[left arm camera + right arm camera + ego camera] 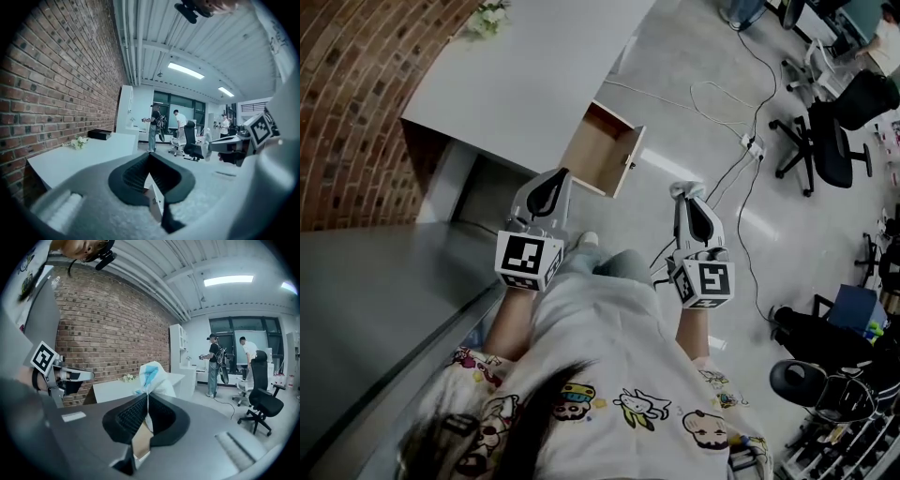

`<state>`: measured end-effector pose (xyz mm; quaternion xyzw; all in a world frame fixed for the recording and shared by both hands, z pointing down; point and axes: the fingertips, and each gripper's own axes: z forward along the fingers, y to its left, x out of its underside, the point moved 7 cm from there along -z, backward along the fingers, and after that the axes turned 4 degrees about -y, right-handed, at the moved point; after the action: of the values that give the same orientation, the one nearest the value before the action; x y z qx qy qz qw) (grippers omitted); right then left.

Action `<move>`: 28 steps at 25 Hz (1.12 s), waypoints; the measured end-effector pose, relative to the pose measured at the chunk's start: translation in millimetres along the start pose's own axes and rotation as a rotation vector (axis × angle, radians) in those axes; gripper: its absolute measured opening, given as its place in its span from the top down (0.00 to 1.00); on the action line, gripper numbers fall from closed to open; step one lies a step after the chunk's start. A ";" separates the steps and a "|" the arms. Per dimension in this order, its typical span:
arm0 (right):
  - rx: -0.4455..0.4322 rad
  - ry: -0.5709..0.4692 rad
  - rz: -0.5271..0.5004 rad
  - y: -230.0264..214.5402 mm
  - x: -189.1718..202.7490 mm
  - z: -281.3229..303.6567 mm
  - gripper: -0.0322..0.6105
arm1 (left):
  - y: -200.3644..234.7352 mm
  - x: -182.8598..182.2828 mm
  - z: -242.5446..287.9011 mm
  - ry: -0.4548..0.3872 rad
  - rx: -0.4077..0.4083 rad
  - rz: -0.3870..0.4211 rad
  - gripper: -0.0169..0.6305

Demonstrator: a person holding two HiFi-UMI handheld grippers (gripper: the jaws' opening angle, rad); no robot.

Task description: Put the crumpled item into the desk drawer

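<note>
The crumpled item [153,377], a white and blue wad, is pinched in my right gripper [147,397] and sticks up past the jaw tips. From the head view it shows as a pale wad [683,189] at the tip of the right gripper [686,201], held over the floor to the right of the open wooden desk drawer [602,150]. The drawer [140,439] also shows through the gap below the jaws. My left gripper [559,178] hangs just in front of the drawer, shut with nothing in it [150,154].
The white desk [534,75] stands against a brick wall [356,103] with a small flower bunch [487,19] on it. Cables [741,141] run across the floor. Black office chairs [825,141] stand at the right. People [154,126] stand far off.
</note>
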<state>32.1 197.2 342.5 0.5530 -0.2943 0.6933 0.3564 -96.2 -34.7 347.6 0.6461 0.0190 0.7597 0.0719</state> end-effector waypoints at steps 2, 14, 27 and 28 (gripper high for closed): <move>-0.023 0.015 -0.010 -1.3 -2.3 12.1 0.93 | 5.9 0.7 2.2 0.006 -0.020 -0.012 0.97; -0.215 0.041 -0.045 -37.8 -12.4 126.3 0.93 | 38.2 3.2 44.0 0.004 -0.228 -0.061 0.97; -0.640 0.077 -0.117 -98.4 -39.8 252.9 0.93 | 15.5 -16.9 111.5 -0.037 -0.613 -0.112 0.97; -0.669 0.079 -0.124 -99.9 -40.9 258.1 0.93 | 11.8 -16.8 112.3 -0.039 -0.639 -0.117 0.97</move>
<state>263.2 40.5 359.5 0.3951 -0.4570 0.5563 0.5705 15.9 -55.8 351.0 0.6030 -0.1848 0.7092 0.3149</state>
